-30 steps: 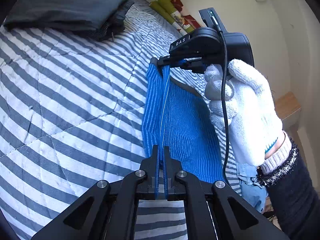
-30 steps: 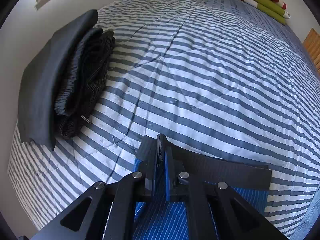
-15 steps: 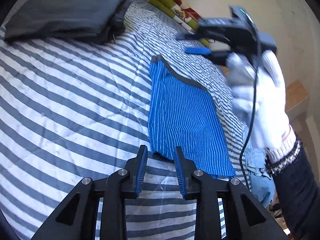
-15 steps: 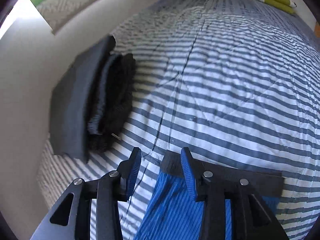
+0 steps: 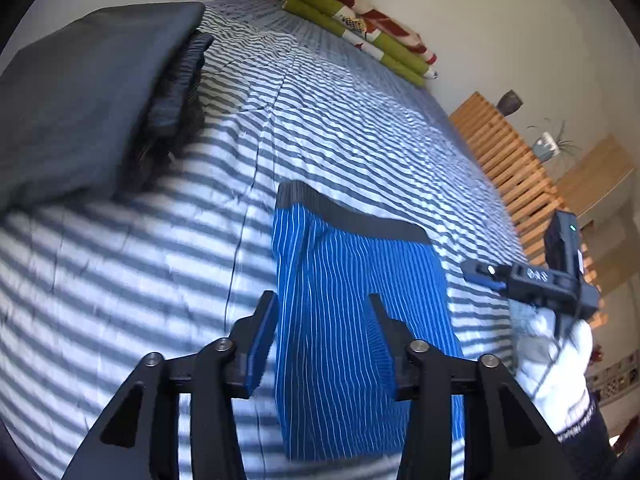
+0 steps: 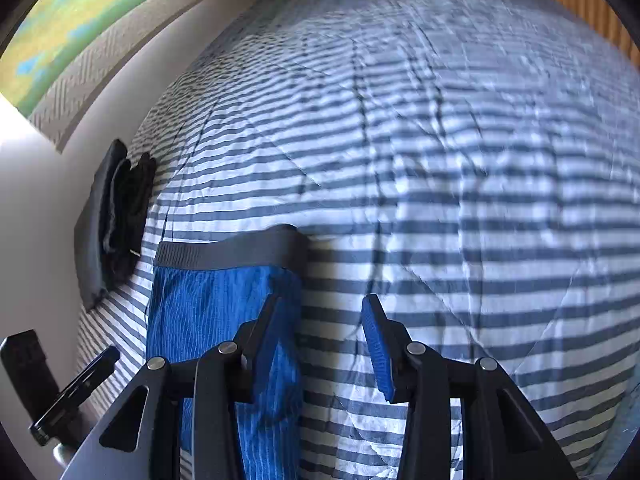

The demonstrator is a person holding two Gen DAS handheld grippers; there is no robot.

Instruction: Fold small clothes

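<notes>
Blue striped shorts [image 5: 352, 300] with a dark grey waistband lie flat, folded lengthwise, on the striped bed cover [image 5: 360, 128]. My left gripper [image 5: 322, 314] hovers over their lower half. Its jaws are opening, and the cloth shows between them without the pads touching it. In the right wrist view the shorts [image 6: 212, 312] lie to the left. My right gripper [image 6: 324, 318] stands open above the shorts' right edge and the bare cover, with nothing held. From the left wrist view, a white-gloved hand [image 5: 552, 360] holds the right gripper [image 5: 478, 276] off to the shorts' right.
A stack of folded dark clothes [image 5: 80, 92] sits at the far left by the wall [image 6: 36, 232]. Green and red rolled bedding [image 5: 360, 36] lies at the far end of the bed. A wooden slatted frame [image 5: 512, 168] runs along the right side.
Both grippers let go of the shorts and opened. The shorts, held up a second ago, now lie flat on the bed. Both hands drew back, the right one swinging off to the side.
</notes>
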